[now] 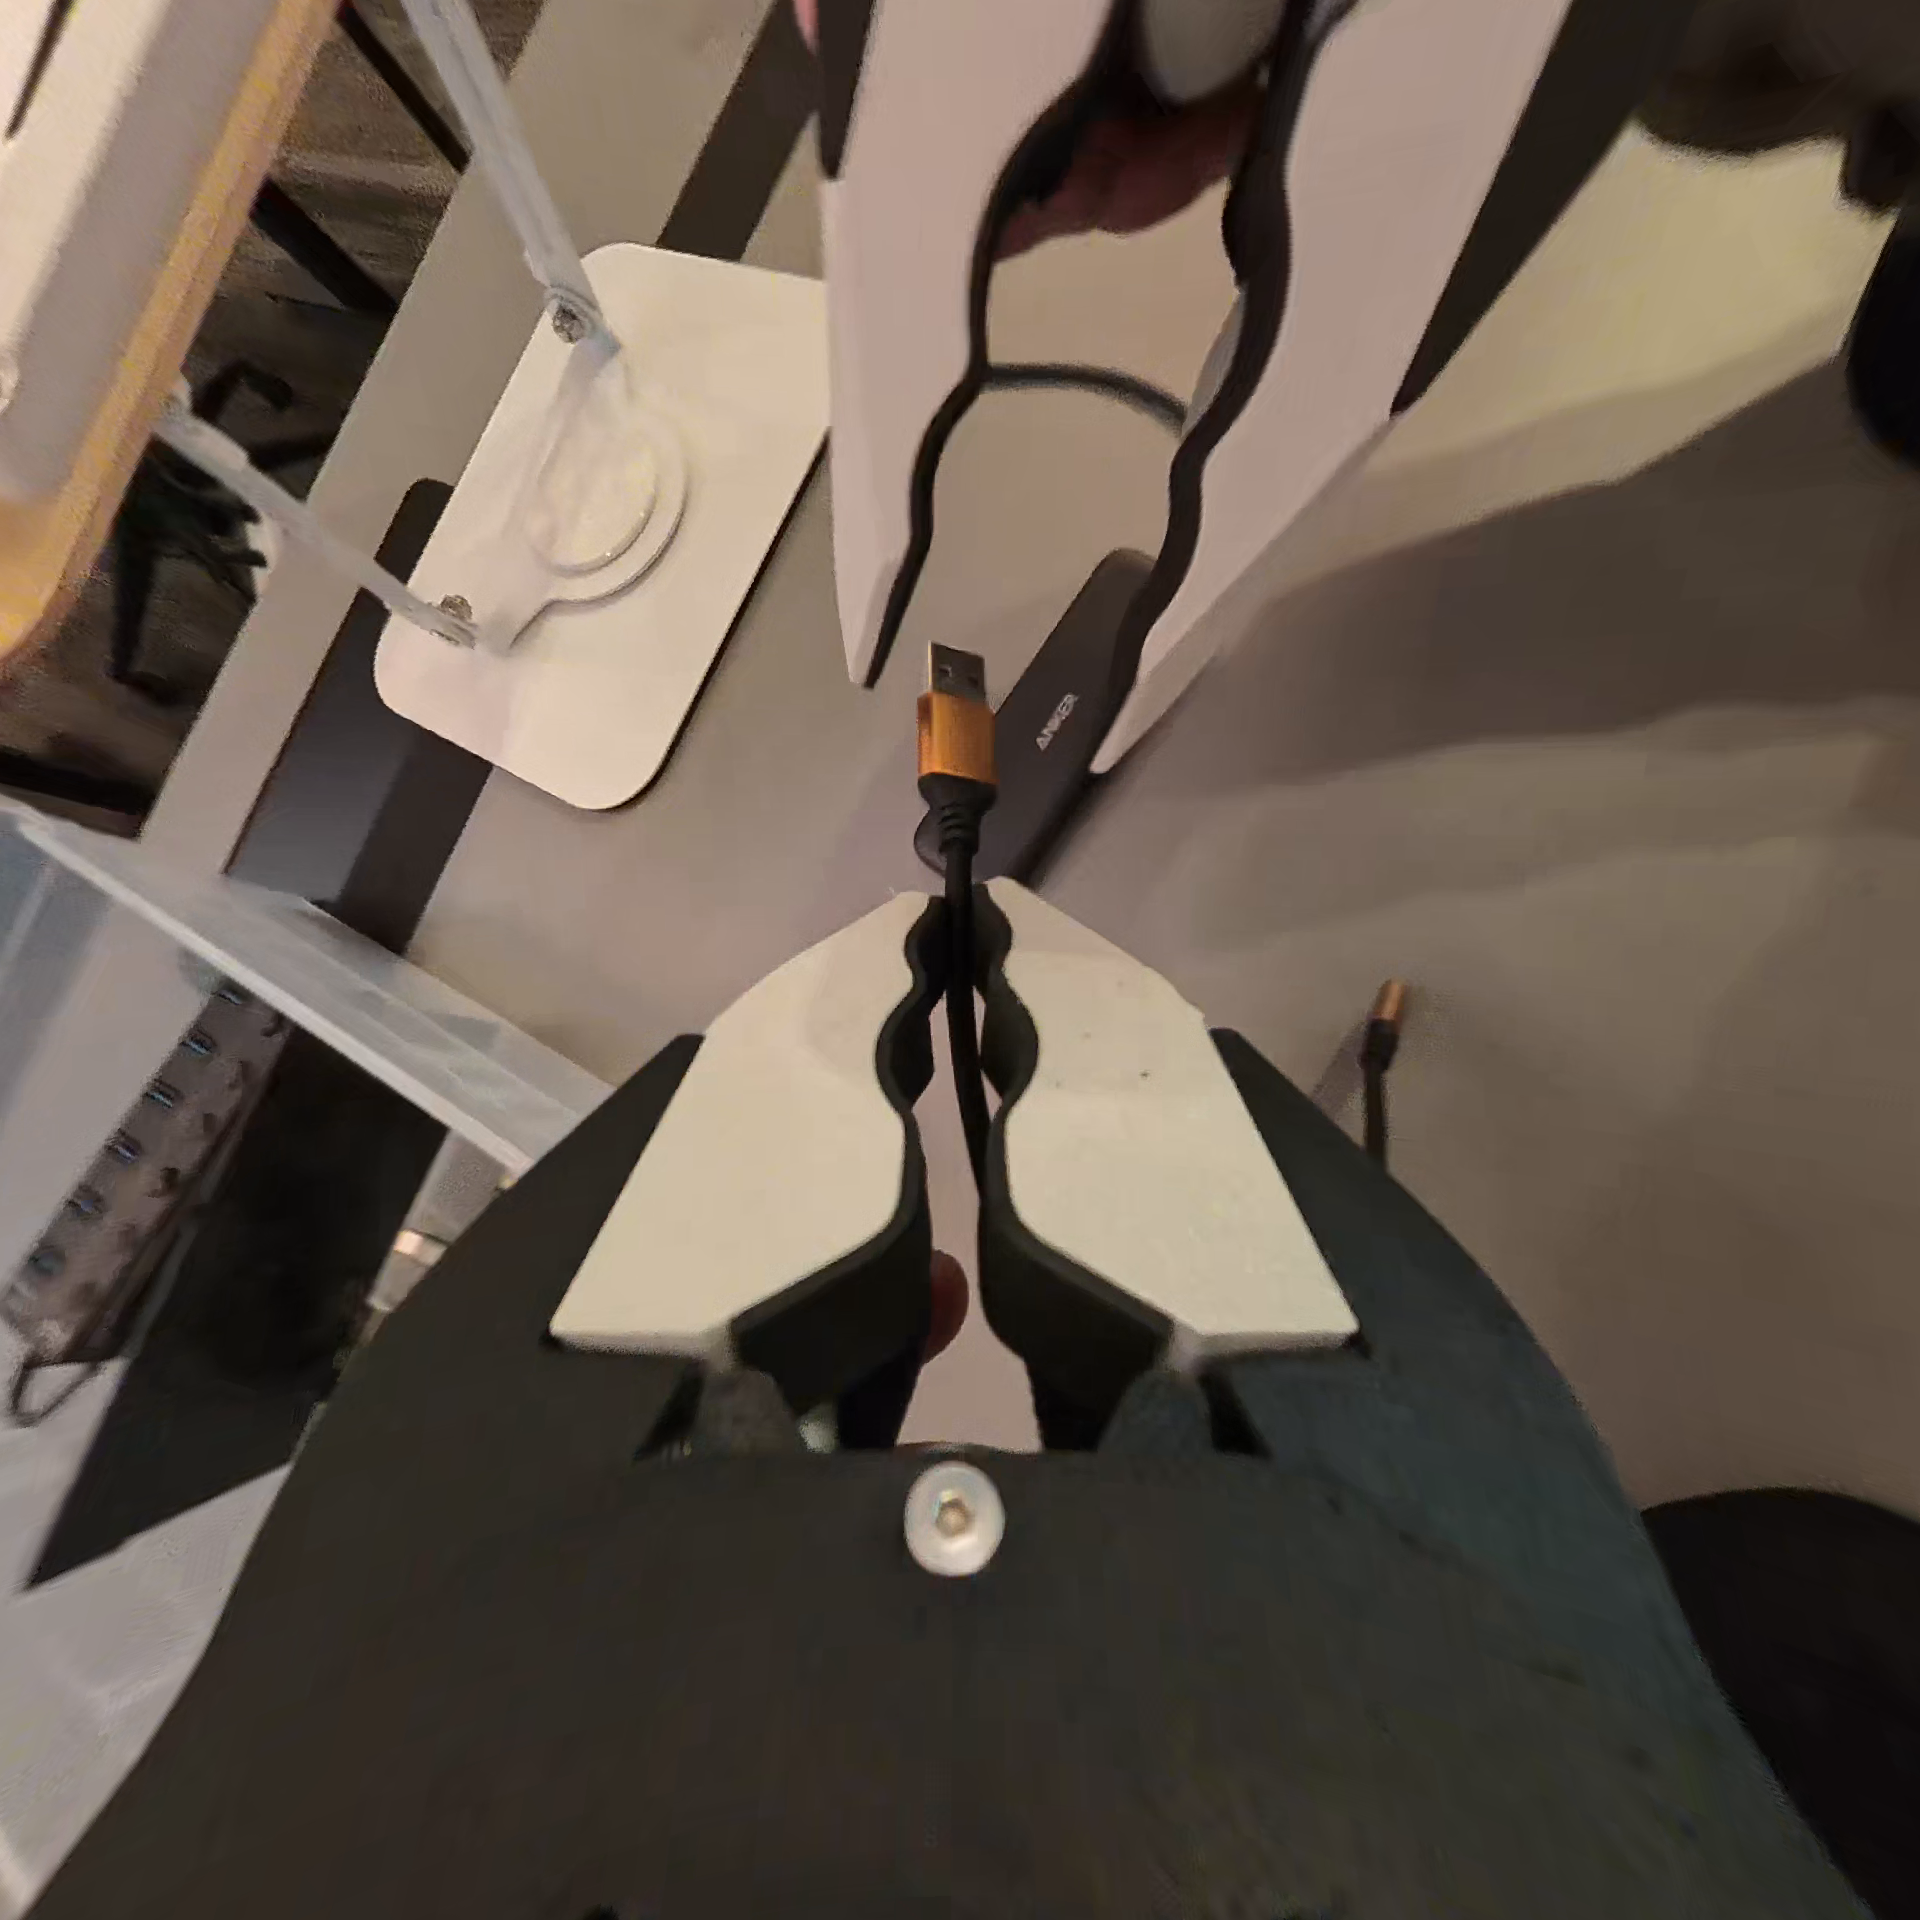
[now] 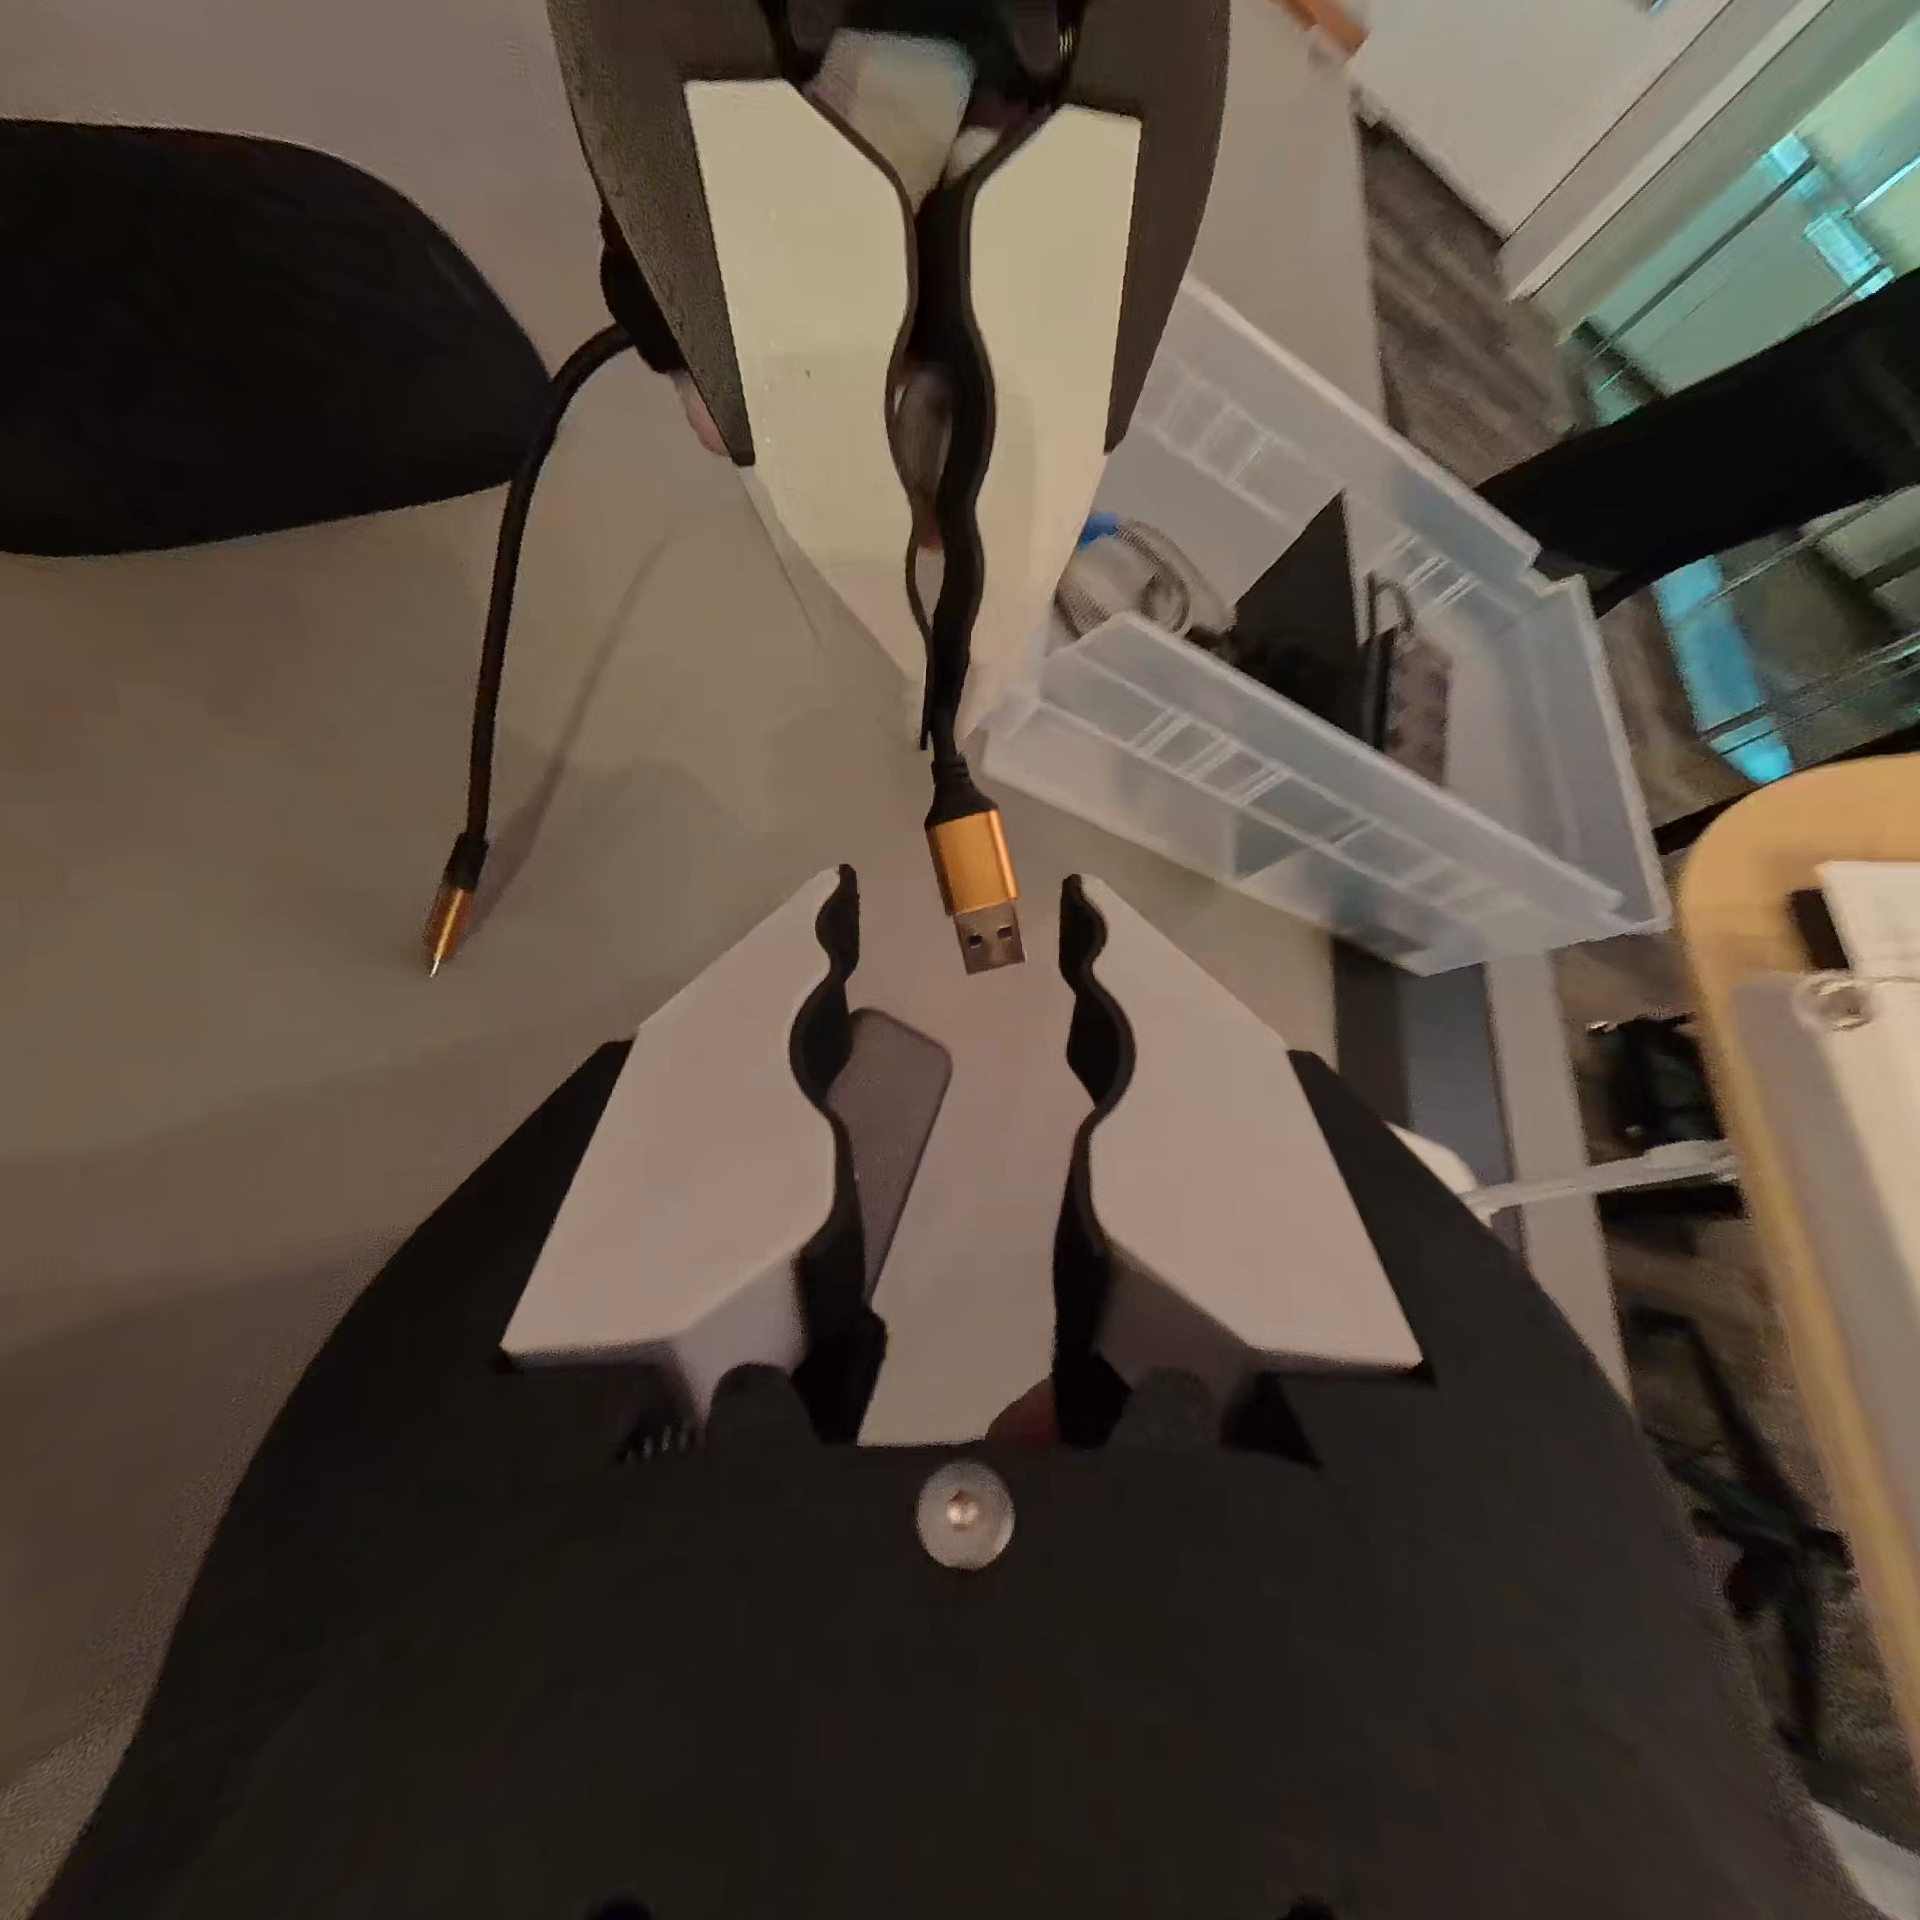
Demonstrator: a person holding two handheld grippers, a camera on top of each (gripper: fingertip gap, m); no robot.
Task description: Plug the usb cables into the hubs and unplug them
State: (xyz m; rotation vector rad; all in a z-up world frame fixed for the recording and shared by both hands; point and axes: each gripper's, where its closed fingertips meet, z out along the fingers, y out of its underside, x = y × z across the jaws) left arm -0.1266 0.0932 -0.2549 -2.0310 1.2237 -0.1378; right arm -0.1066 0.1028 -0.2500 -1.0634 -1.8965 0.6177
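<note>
Your left gripper pinches the black cable behind its orange USB-A plug, presenting it to your right gripper, spread wide probably for regrasping, above the dark hub.

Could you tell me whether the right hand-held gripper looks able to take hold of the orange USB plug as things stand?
Probably yes. The right hand-held gripper is open, and the orange USB plug hangs just past its fingertips with nothing between them. The left hand-held gripper pinches only the cable behind.

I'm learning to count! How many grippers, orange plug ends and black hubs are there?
Grippers: 2, the left gripper and the right gripper.
Orange plug ends: 2, the USB plug and the small plug.
Black hubs: 1, the hub.
Total: 5.
</note>
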